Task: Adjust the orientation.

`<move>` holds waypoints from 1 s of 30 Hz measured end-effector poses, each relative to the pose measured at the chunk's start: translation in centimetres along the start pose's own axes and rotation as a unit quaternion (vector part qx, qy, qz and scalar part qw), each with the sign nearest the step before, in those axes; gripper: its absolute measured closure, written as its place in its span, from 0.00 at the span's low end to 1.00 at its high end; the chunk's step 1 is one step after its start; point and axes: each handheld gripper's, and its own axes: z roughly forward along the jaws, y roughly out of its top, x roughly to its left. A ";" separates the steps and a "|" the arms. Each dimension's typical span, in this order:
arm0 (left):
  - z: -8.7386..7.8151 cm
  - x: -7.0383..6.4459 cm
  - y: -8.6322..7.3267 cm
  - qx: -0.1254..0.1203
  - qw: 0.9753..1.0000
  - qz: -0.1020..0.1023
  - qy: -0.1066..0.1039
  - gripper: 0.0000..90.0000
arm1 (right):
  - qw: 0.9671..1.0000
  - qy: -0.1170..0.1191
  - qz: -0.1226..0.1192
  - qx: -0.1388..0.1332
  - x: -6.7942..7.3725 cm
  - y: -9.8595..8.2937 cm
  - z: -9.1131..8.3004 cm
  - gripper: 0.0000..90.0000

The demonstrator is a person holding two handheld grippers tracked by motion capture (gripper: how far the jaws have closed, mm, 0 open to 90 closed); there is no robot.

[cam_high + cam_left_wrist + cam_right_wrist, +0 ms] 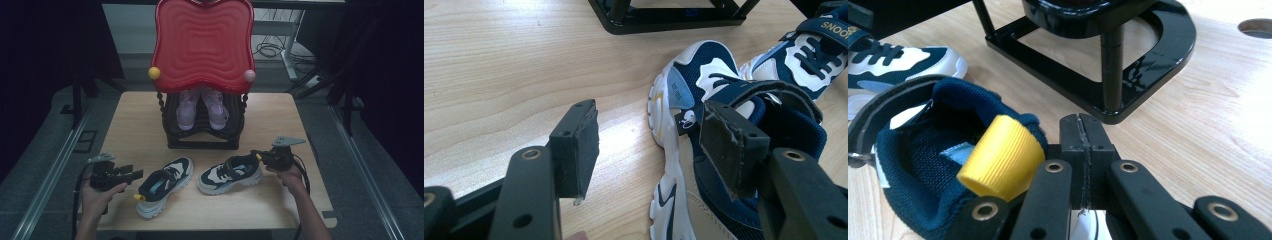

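Just beside the heel of the left navy-and-white child's sneaker (164, 186) on the pale wooden tabletop (135, 125), the left tool (131, 174) stands with jaws apart. Meanwhile the right tool (256, 154) has its jaws pressed together at the heel of the right navy-and-white sneaker (230, 174).

- Table (135, 112): light wood-grain top, rounded corners, a round hole near one edge in the right gripper view.
- Floor (40, 165): grey, with metal rails (55, 170) running along both sides of the table.
- Cables (270, 49): lying on the floor beyond the table, beside a white frame leg (289, 50).
- Surroundings: dark on both sides; lighting dim.
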 end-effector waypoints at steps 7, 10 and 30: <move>0.0 0.0 0.0 0.000 1.000 0.000 0.000 0.45 | 1.000 -0.003 -0.001 -0.005 0.3 -0.8 -0.9 1.00; 0.0 0.0 0.0 0.002 1.000 0.000 0.000 0.45 | 1.000 -0.004 -0.001 -0.006 0.5 -1.1 -1.4 1.00; 0.1 -0.1 -0.1 0.002 1.000 0.001 0.000 0.45 | 0.999 -0.023 -0.004 -0.024 3.8 -4.4 -5.3 1.00</move>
